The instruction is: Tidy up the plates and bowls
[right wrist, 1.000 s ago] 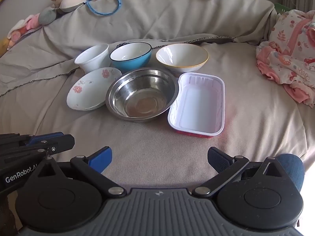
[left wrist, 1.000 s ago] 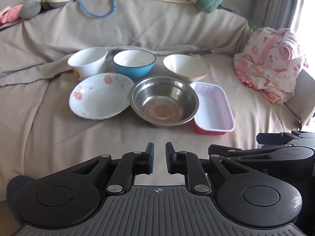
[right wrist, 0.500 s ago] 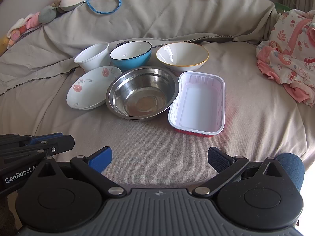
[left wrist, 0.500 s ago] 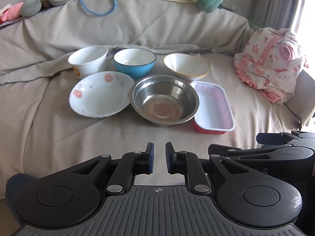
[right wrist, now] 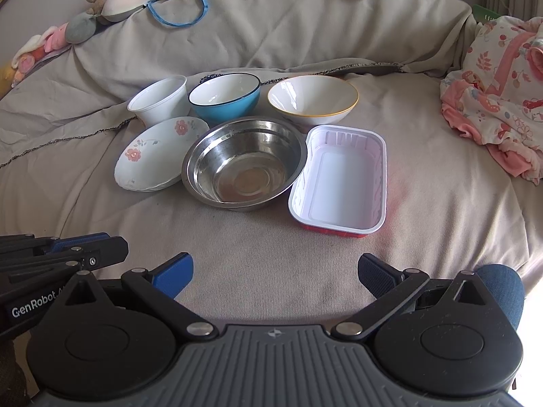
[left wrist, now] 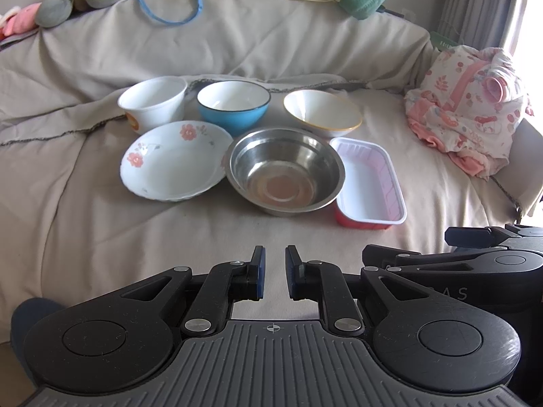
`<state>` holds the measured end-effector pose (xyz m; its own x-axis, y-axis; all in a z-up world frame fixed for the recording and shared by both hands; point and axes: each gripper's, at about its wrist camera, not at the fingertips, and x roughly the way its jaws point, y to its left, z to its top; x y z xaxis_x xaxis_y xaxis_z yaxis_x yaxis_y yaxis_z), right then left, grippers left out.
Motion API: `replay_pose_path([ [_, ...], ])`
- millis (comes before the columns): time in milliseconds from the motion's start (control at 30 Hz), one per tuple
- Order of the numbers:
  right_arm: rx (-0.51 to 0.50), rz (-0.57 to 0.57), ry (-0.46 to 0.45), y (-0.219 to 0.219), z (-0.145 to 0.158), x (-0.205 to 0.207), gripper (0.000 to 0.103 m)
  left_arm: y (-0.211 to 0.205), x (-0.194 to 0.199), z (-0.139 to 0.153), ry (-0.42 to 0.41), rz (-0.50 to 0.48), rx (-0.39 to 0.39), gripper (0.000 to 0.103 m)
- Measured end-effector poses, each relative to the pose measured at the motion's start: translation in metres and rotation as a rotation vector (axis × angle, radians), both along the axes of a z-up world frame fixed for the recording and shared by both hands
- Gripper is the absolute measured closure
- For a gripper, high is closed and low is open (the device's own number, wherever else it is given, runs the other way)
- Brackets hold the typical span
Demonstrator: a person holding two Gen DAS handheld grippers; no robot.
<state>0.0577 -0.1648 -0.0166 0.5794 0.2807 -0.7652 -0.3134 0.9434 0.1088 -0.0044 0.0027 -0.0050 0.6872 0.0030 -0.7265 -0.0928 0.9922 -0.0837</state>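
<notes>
Six dishes sit in two rows on the beige sofa cover (right wrist: 271,264), none stacked. In the near row, a floral plate (right wrist: 159,156) touches a steel bowl (right wrist: 244,162), which touches a rectangular white tray (right wrist: 339,179) with a red underside. Behind them stand a white cup-shaped bowl (right wrist: 159,101), a blue bowl (right wrist: 224,96) and a yellow-rimmed white bowl (right wrist: 312,96), close together but each on its own patch of cloth.

Judging by this layout, the organizing has not started: nothing is nested, and every piece is left to gather (the three rear bowls look like natural candidates for nesting, though which goes first cannot be told).

The left gripper (left wrist: 275,274) hangs well short of the dishes with its jaws drawn narrow, a slim gap between the blue pads, nothing in it. The right gripper (right wrist: 275,271) hangs beside it, equally far back, its jaws spread wide and empty.

Farther out, a bundle of pink patterned clothes (right wrist: 495,81) lies at the right, and soft toys (right wrist: 112,0) line the sofa back.
</notes>
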Motion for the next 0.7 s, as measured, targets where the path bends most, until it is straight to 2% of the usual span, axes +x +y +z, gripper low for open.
replay_pose_path([
  [700,0.0,0.0,0.001,0.0005,0.0006,0.0004,0.0,-0.0027,0.0004,-0.0001,0.005,0.002,0.002,0.086],
])
